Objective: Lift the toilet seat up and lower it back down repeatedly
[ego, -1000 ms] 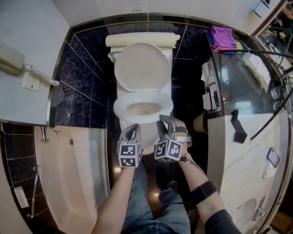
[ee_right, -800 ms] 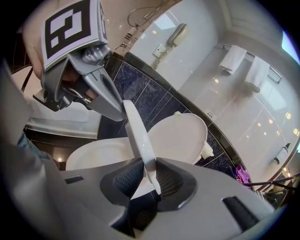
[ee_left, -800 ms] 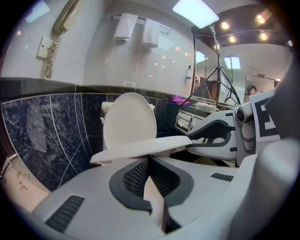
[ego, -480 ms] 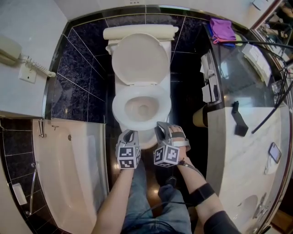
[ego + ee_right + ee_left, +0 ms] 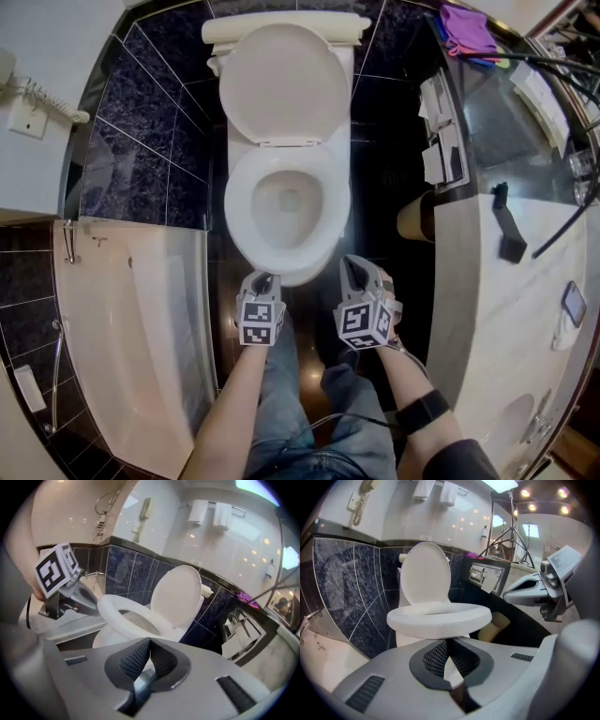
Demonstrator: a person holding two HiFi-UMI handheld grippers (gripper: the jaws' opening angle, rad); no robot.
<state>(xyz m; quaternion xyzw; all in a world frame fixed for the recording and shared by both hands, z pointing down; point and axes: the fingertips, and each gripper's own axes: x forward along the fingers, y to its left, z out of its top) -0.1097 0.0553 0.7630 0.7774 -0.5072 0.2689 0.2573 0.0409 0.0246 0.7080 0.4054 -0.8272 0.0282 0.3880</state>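
**A:** What's biggest in the head view?

**B:** The bathtub, at 8 o'clock. Then comes the marble counter at 4 o'clock.

**A:** And the toilet?

**B:** It's at 12 o'clock. The toilet seat lies flat on the bowl, and the lid stands up against the tank. I can't tell whether the bowl holds water.

**A:** Anything smaller?

**B:** A tan bin at 3 o'clock, between toilet and counter. Its contents don't show.

**A:** The grippers?

**B:** Both are at 6 o'clock, just in front of the seat's front rim. The left gripper is clenched on nothing. The right gripper has just been closing, and its jaws meet with nothing between them.
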